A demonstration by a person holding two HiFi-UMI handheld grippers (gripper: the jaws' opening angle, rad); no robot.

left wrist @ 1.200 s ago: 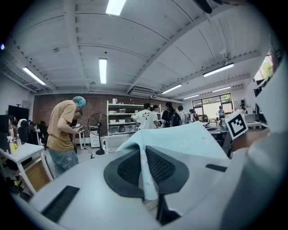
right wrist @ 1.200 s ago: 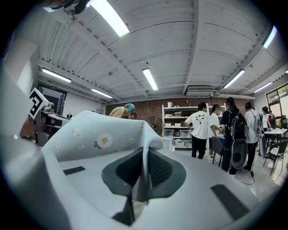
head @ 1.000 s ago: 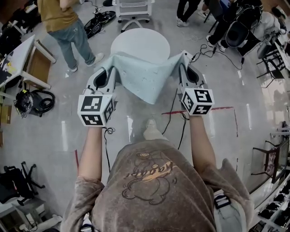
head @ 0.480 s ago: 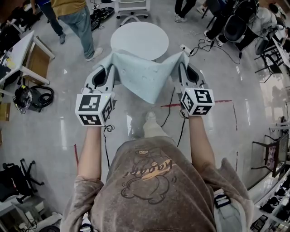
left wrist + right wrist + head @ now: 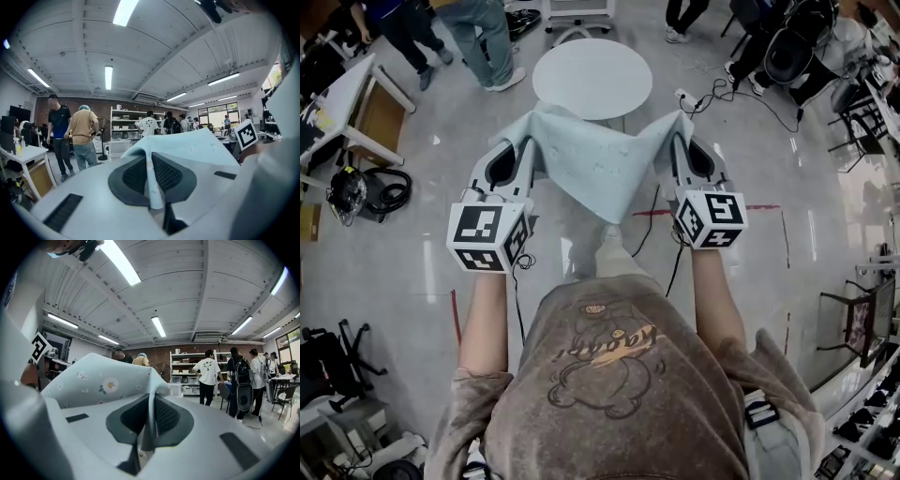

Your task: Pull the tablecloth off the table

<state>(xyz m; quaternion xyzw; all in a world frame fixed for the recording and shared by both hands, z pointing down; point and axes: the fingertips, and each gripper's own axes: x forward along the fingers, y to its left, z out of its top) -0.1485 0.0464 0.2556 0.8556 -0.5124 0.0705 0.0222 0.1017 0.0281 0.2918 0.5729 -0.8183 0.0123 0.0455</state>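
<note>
Both grippers clamped on the tablecloth's corners

The left gripper (image 5: 152, 180) has its jaws pressed nearly together, with a thin fold of the pale blue tablecloth (image 5: 602, 169) pinched between the dark ribbed pads. The right gripper (image 5: 150, 417) grips in the same way, a narrow edge of cloth standing between its pads (small daisy prints show on the fabric beside it). From these two corners the cloth spans the gap between the grippers and sags to a point over the floor (image 5: 394, 272). It hangs in front of the person, on the near side of the round white table (image 5: 592, 77), its far edge lining up with the table's near rim in the head view.
</note>
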